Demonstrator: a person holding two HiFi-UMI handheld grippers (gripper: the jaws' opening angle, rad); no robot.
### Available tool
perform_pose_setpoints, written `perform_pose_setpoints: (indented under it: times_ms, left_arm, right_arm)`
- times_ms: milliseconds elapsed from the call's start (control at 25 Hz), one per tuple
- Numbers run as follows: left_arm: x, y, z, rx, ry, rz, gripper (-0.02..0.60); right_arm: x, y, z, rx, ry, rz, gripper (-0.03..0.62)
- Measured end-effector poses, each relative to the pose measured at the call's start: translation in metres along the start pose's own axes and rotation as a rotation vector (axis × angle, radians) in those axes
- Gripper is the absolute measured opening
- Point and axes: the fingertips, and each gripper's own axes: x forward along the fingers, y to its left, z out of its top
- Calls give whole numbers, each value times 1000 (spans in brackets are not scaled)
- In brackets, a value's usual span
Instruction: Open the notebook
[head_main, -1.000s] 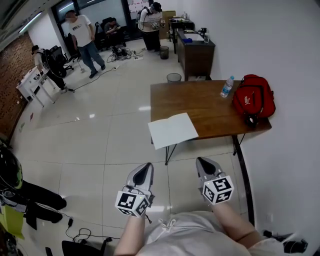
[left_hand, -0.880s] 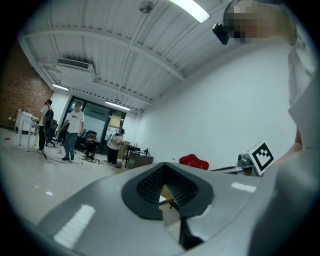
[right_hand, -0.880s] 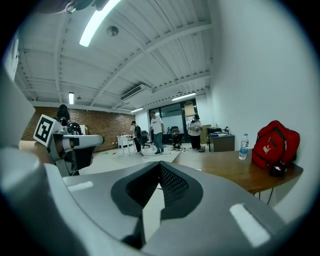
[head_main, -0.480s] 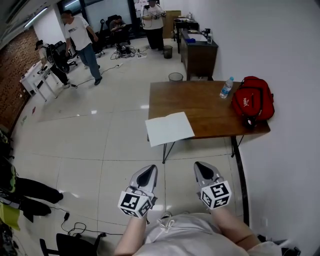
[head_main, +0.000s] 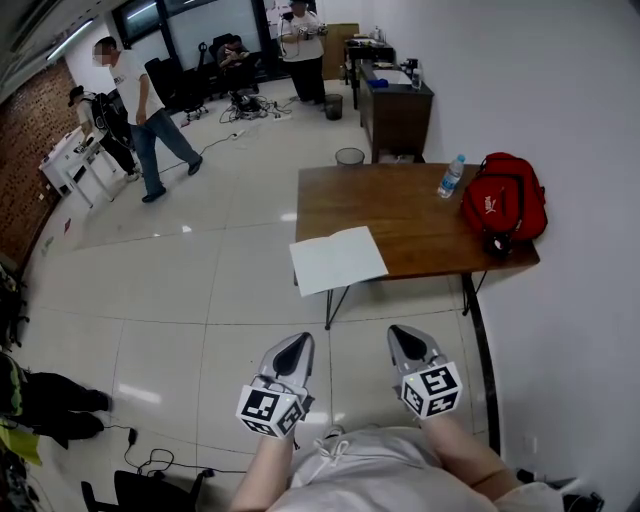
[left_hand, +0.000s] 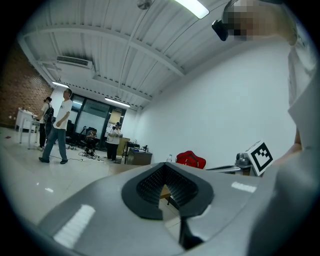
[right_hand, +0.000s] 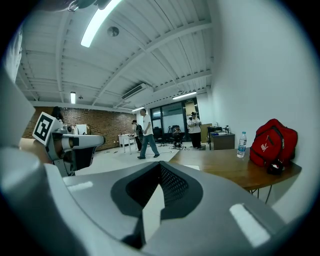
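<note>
The white notebook (head_main: 337, 260) lies flat at the 7 o'clock corner of the table (head_main: 420, 215). It sits toward 12 o'clock from both grippers and well apart from them, with one edge poking past the tabletop. The left gripper (head_main: 292, 346) and right gripper (head_main: 407, 342) are each pressed together on nothing. The notebook looks thin, light and floppy, and likely to slide. I'd pin one side and lift the cover at the overhanging edge.
</note>
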Motion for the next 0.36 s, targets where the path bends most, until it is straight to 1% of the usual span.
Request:
perform_pose_setpoints:
  times_ms: [360]
  left_arm:
    - [-2, 3, -1, 0, -2, 10, 6]
  right_arm:
    - [4, 2, -1, -7, 2, 7, 6]
